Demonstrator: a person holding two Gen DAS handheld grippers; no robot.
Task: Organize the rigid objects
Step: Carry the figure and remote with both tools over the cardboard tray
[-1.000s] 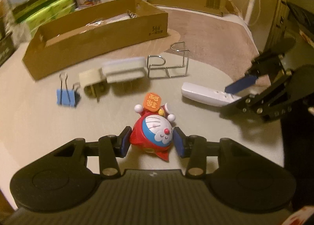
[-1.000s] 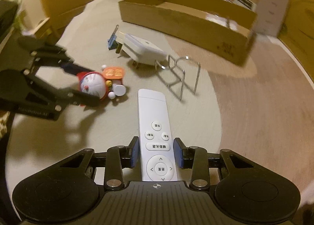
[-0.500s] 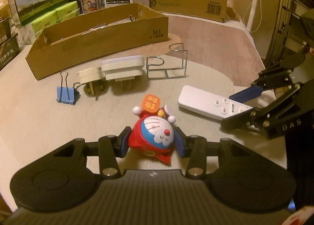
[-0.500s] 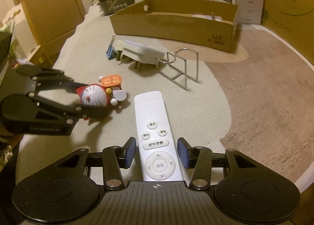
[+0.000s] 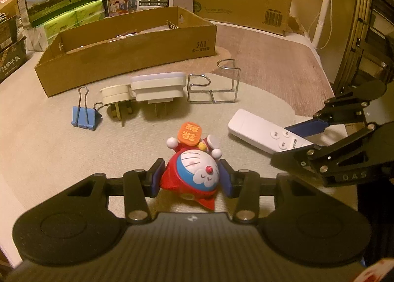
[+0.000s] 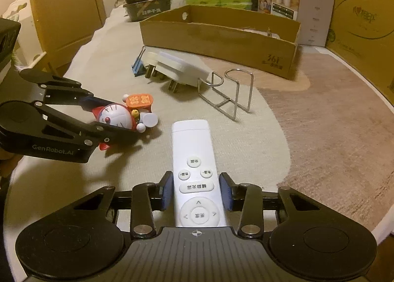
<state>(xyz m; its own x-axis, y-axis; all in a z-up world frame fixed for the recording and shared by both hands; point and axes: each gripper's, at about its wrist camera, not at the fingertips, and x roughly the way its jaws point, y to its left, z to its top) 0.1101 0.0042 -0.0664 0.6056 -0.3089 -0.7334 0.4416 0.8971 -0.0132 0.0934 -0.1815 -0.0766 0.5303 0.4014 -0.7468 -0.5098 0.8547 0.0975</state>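
Toy sits low centre in the left view, pinched between the left gripper's pads. Remote lies low centre in the right view, the right gripper closing around it, thin gaps showing. Seat both grips squarely before lifting toward the box at upper left.

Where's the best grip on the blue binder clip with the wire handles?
Take the blue binder clip across its folded blue body, coming from above with the jaws on its two sloping faces. It sits on its flat base, and the thin wire handles standing up would slip or pivot. Mind the cream plug adapter close beside it.
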